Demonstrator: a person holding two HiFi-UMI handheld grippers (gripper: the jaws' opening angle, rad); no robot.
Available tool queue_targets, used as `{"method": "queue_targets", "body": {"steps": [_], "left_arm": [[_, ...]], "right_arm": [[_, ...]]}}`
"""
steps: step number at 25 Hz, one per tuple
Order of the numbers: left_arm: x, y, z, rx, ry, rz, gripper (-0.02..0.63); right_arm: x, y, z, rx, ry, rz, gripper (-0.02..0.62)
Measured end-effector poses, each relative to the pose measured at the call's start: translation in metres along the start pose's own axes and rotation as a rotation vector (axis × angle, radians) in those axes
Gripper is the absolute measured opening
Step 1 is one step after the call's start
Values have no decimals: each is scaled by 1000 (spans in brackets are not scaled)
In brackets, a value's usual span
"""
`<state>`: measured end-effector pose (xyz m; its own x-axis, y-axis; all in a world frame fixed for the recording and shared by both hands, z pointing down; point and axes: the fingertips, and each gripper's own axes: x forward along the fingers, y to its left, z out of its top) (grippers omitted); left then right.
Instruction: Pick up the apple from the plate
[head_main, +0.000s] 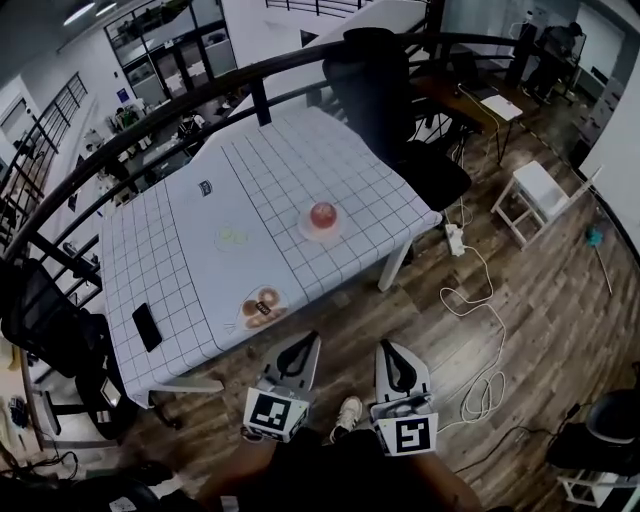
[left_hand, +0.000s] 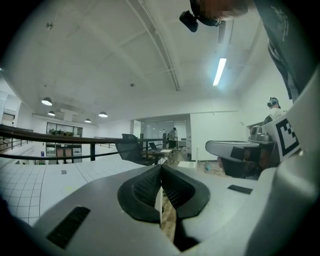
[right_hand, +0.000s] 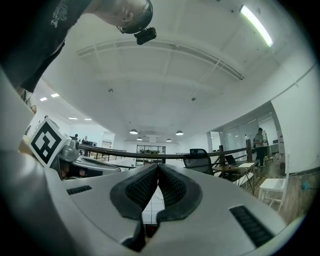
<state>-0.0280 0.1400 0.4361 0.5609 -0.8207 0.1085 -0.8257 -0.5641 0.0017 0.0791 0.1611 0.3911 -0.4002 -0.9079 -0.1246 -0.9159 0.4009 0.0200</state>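
Note:
A red apple (head_main: 323, 214) sits on a small pale plate (head_main: 309, 232) near the right middle of the table with the gridded white cloth (head_main: 190, 240). Both grippers hang below the table's near edge, over the wooden floor and well short of the apple. The left gripper (head_main: 308, 342) is shut with nothing in it; in the left gripper view its pads (left_hand: 150, 186) meet and the table lies low at the left. The right gripper (head_main: 388, 348) is also shut and empty, and its pads (right_hand: 172, 187) touch at the tips. Neither gripper view shows the apple.
A plate of brown pastries (head_main: 262, 305) lies near the front edge, with a black phone (head_main: 146, 326) at the front left. A black office chair (head_main: 385, 90) stands behind the table. A white stool (head_main: 540, 195) and cables (head_main: 470, 300) are on the floor at the right.

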Motion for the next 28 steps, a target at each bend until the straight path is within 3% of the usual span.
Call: {"method": "queue_targets", "body": {"steps": [7,12,15,21,28], "left_arm": [[32,5,8,27,11,28,21],[54,19,6,2,16,28,21],[71,36,3,1,18,38,21],[115,68,5,-4,3,30,21],[161,119,1,-9,18,17,21]], "right_arm": [[21,-24,-6,20,5,22,23],[53,-44,-8,-6,-5,8,23],[77,-48,-14,-55,17,35,23],[130,-57,-23,-7,2,45,23],[193,-61,-44,-34,28,80,23]]}}
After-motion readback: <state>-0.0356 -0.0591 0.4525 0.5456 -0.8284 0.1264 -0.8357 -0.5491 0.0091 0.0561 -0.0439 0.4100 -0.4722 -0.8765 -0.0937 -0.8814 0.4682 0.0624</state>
